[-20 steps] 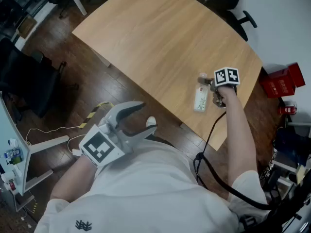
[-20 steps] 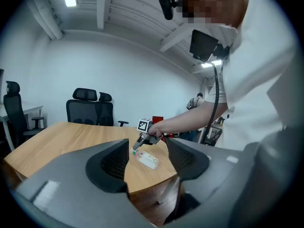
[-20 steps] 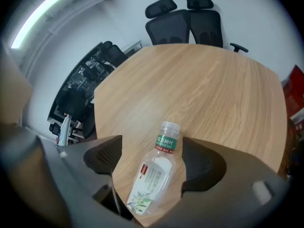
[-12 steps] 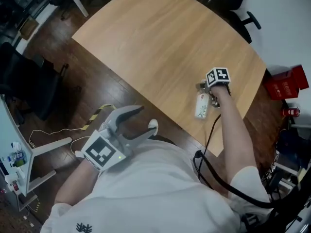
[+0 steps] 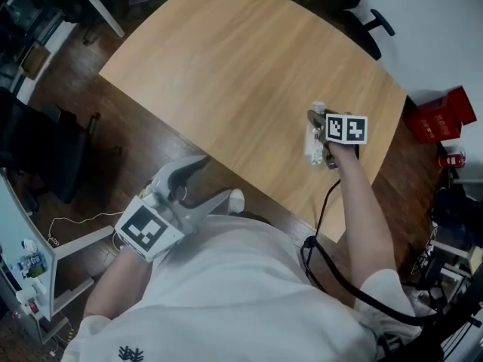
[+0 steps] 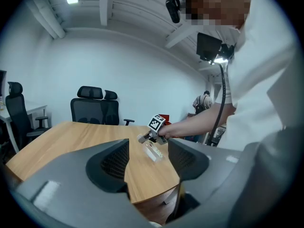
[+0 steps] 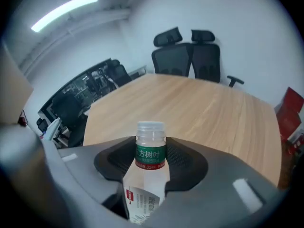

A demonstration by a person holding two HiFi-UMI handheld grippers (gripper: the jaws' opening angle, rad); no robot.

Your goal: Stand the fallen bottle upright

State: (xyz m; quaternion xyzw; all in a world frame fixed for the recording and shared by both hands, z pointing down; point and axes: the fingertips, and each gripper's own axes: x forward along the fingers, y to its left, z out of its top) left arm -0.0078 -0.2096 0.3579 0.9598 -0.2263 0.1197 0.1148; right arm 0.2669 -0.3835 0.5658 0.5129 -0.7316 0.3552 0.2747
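Note:
A clear plastic bottle (image 5: 312, 140) with a white cap and a green neck band hangs tilted just above the near right part of the wooden table (image 5: 226, 66). My right gripper (image 5: 321, 130) is shut on it just below the cap. In the right gripper view the bottle (image 7: 148, 175) sits between the two pads, cap pointing away, and my right gripper (image 7: 150, 161) clamps its neck. My left gripper (image 5: 198, 181) is open and empty, held off the table's near edge by my body. From the left gripper view, the bottle (image 6: 153, 152) shows far off between the open jaws of my left gripper (image 6: 147, 163).
Two black office chairs (image 7: 190, 56) stand at the table's far side. A red box (image 5: 441, 115) sits on the floor at the right. A black chair (image 5: 38, 142) and desk clutter are at the left. A black cable (image 5: 321, 225) runs along my right arm.
My right gripper has lifted with the bottle and moved a little farther onto the table; the bottle has tipped up from lying flat. The left gripper has drifted slightly left.

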